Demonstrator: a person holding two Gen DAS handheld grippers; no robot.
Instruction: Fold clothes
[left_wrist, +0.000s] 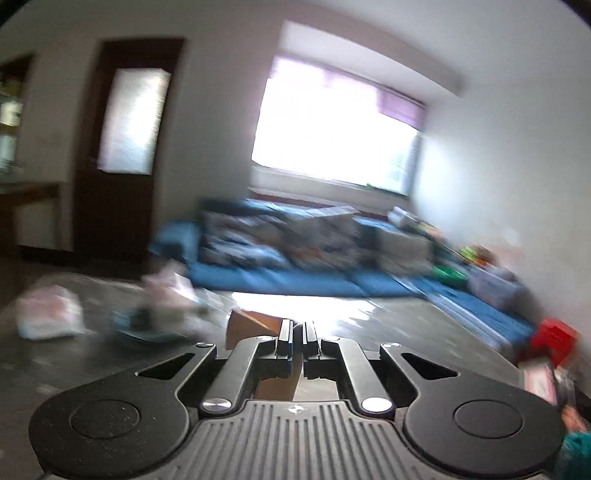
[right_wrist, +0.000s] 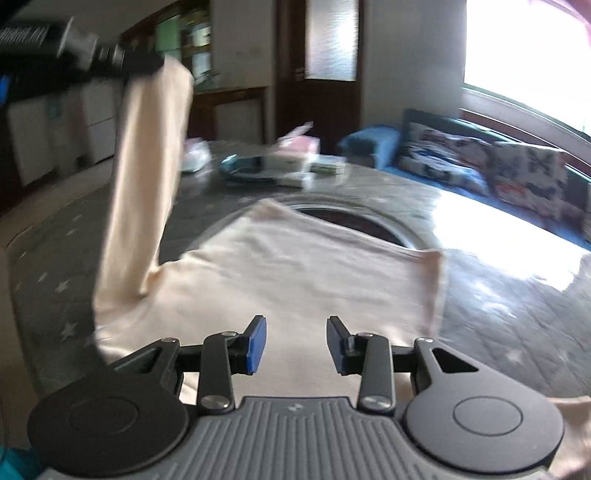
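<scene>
A cream long-sleeved garment (right_wrist: 295, 266) lies spread on the grey table. In the right wrist view my left gripper (right_wrist: 147, 68) is raised at the upper left, shut on the end of one cream sleeve (right_wrist: 144, 177), which hangs down from it to the garment's body. In the left wrist view the left gripper (left_wrist: 298, 332) has its jaws closed, with a strip of the cloth (left_wrist: 275, 384) showing beneath the fingers. My right gripper (right_wrist: 296, 341) is open and empty, low over the near part of the garment.
The grey star-patterned table (right_wrist: 498, 314) has a dark round recess (right_wrist: 354, 218) behind the garment. Bags, a tissue box (right_wrist: 295, 147) and small items sit at its far side. A blue sofa (right_wrist: 461, 162) with cushions stands beyond, under a bright window.
</scene>
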